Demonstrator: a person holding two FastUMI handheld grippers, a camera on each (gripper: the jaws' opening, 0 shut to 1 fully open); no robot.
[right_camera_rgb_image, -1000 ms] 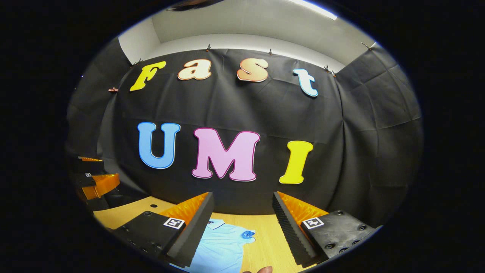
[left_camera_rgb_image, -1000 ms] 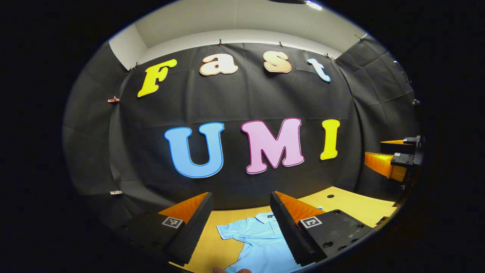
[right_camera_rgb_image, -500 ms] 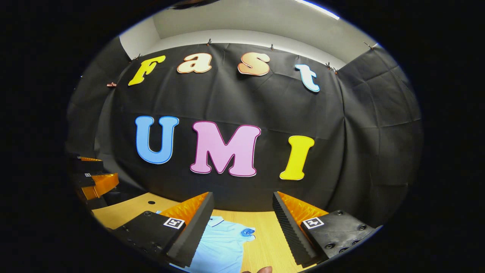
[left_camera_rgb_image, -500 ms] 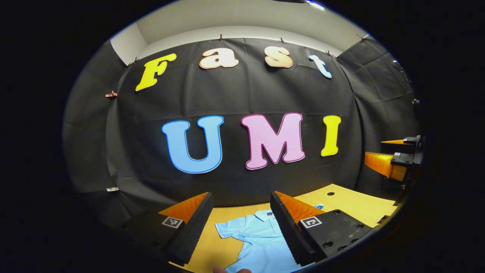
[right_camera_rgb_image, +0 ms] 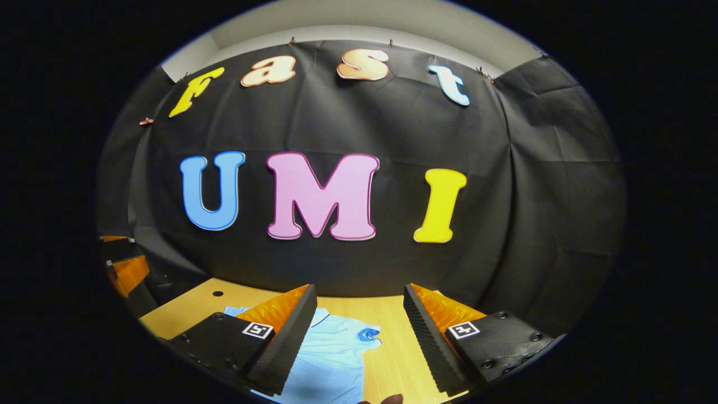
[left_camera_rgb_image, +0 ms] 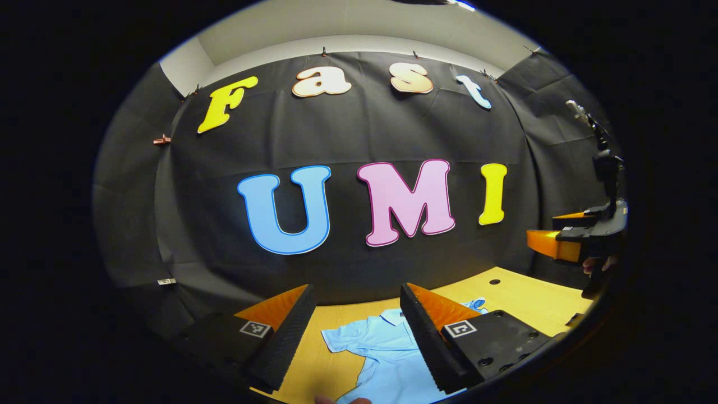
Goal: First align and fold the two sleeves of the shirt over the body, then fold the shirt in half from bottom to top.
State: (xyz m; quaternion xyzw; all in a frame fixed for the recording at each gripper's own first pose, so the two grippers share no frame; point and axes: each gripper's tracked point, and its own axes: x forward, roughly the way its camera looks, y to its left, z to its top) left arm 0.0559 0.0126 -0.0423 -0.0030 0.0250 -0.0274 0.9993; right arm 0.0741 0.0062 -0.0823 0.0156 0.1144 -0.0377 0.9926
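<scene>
Light-blue shirt (left_camera_rgb_image: 387, 353) lay flat on desk (left_camera_rgb_image: 527, 300), sleeves spread, nothing folded. Left tool (left_camera_rgb_image: 354, 336) and right tool (right_camera_rgb_image: 359, 336) hovered above, gaping wide, empty. Whole task remained.

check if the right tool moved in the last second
Yes. In the right gripper view the wall sits lower than before, so the right tool tilted up; it is open above the shirt.

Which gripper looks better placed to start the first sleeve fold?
Probably left: the left gripper frames a spread sleeve of the shirt; the right gripper frames mostly bare table.
</scene>
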